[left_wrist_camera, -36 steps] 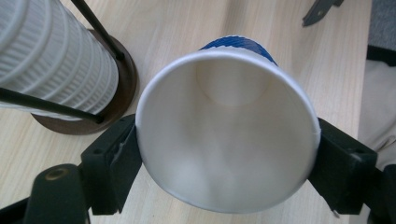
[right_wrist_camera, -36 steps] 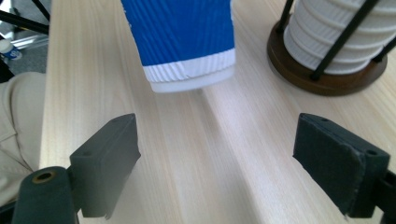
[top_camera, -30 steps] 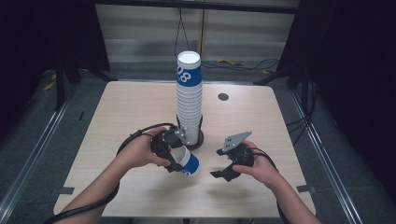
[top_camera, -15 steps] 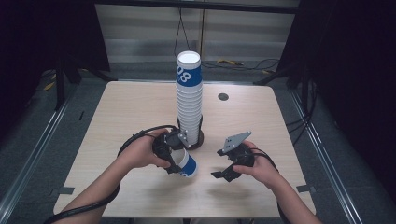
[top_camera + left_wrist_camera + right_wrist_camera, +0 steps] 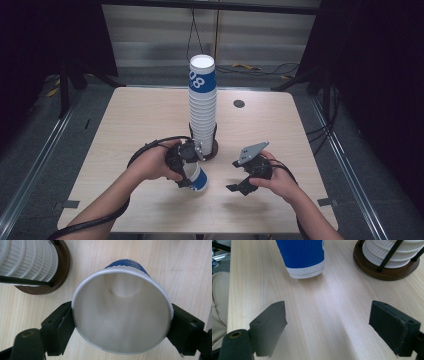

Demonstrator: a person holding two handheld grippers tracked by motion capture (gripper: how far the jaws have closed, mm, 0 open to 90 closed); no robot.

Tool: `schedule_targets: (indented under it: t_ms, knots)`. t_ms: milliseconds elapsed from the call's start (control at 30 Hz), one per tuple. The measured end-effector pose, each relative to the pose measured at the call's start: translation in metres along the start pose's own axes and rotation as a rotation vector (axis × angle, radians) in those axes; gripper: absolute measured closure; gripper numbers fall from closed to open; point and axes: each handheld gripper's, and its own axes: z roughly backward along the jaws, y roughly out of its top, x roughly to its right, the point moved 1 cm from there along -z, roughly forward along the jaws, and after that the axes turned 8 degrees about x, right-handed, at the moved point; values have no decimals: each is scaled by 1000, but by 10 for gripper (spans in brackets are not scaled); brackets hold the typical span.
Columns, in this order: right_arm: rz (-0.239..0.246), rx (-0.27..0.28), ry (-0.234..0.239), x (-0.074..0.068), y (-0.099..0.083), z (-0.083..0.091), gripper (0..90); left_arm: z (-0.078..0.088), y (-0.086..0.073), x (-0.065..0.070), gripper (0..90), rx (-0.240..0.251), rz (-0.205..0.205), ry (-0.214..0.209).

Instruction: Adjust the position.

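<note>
The left gripper [image 5: 192, 172] is clenched on the blue cup [image 5: 122, 315], low centre; the released right gripper [image 5: 245, 182] waits just right.

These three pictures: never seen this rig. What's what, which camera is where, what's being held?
No robot here: a person holds a two-jaw gripper in each hand at a wooden table. The high view looks down from above the person's side. The other two cameras ride on the grippers and look along their black jaws. On the table stands a tall stack of paper cups in a round wooden holder. The left gripper is shut on a single blue cup; its view looks straight into the cup's mouth, jaws pressing the rim on both sides. The right gripper is open and holds nothing, hovering over bare wood nearby.
</note>
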Motion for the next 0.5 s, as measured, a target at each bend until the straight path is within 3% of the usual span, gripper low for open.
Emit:
schedule_targets:
  t_ms: [167,267,500]
  knots:
    - [2,1,5,0,0,-1,137,-2,5,2,168,7,-26,-9]
    - [5,2,4,0,0,-1,137,-5,6,3,162,42,-34,-16]
    - [7,4,4,-1,-1,0,137,-6,10,5,157,35,-53,-10]
